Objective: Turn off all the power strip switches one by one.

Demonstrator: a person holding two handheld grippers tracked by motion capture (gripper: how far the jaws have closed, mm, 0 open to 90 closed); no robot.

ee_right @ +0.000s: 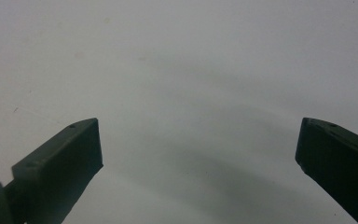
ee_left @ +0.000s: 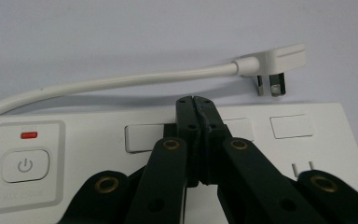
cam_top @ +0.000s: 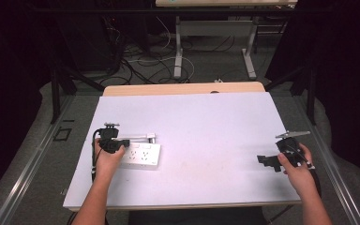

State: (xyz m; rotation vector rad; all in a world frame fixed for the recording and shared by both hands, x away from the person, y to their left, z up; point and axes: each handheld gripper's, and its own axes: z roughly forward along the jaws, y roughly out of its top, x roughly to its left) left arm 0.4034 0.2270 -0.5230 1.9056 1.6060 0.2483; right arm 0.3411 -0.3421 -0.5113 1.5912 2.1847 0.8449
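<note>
A white power strip (cam_top: pixel 143 156) lies on the left of the table, with a power button (ee_left: pixel 25 164) and a red light (ee_left: pixel 29 135) at one end. Its white cable (ee_left: pixel 121 83) runs along the far side and ends in a flat plug (ee_left: pixel 279 59) that lies loose on the table, prongs bare. My left gripper (cam_top: pixel 125 142) is shut over the strip (ee_left: pixel 307 140), its tips (ee_left: pixel 196 101) pressed together near the far edge with nothing between them. At the right side my right gripper (cam_top: pixel 263 160) is open, its jaws wide apart above the bare white table (ee_right: pixel 191 70).
The white table cover (cam_top: pixel 201 126) spans the desk, with a wooden edge (cam_top: pixel 183 88) at the back. Beyond it are grey floor, loose cables (cam_top: pixel 145 61) and the legs of another table (cam_top: pixel 178 56).
</note>
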